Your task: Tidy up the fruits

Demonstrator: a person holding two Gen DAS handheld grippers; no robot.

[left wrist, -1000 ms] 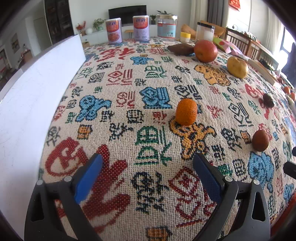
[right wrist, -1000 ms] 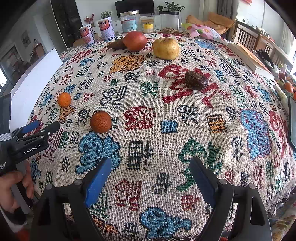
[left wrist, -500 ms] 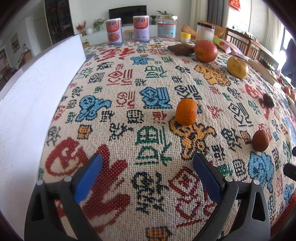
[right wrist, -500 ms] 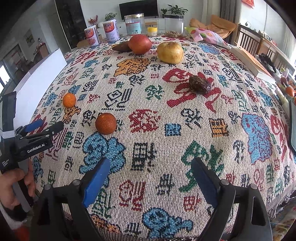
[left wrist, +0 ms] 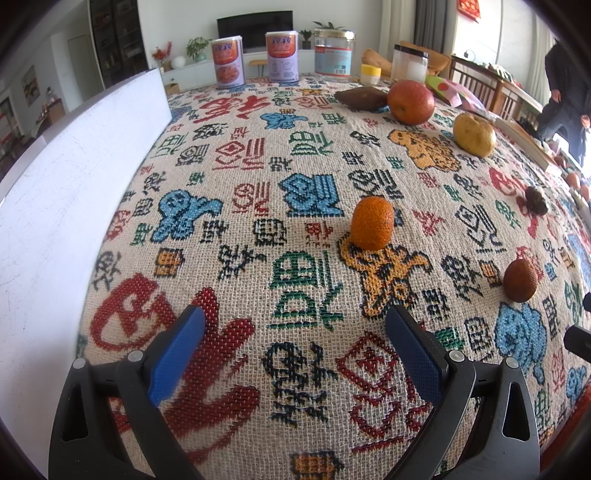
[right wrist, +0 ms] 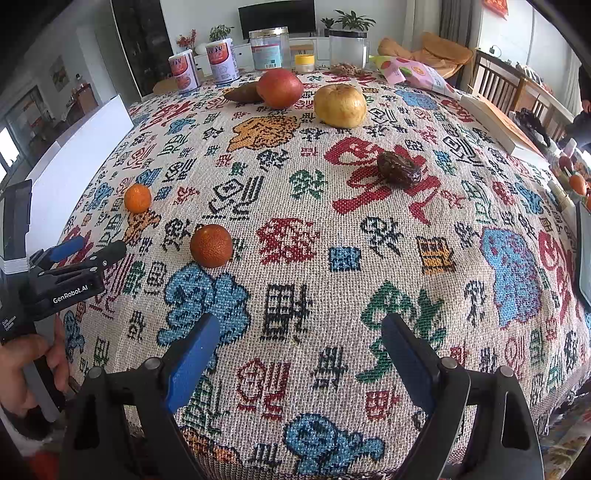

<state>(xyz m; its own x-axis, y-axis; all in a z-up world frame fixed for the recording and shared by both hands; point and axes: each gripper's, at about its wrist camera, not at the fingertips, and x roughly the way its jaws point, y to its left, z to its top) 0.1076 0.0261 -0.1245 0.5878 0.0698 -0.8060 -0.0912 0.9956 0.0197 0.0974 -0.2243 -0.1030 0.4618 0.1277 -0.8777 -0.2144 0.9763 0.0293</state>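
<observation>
Counter (right wrist: 461, 258) covered by woven cloth (left wrist: 295, 177) with coloured characters and figures. White board (left wrist: 74, 192) upright along its left edge. At far edge: 2 orange-labelled tins (left wrist: 228, 61), blue-labelled clear jar (left wrist: 334, 55), small yellow-lidded pot (left wrist: 370, 74), clear canister (right wrist: 349, 48). Pink snack bag (right wrist: 413, 75) at far right, book (right wrist: 495, 122) beside it. Beyond: TV (right wrist: 277, 18), potted plants (right wrist: 349, 16), wooden chairs (right wrist: 498, 83), person in dark clothes (left wrist: 565, 92).

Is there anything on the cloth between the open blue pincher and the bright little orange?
Nothing: in the left wrist view only bare patterned cloth lies between the left gripper and the bright orange.
</observation>
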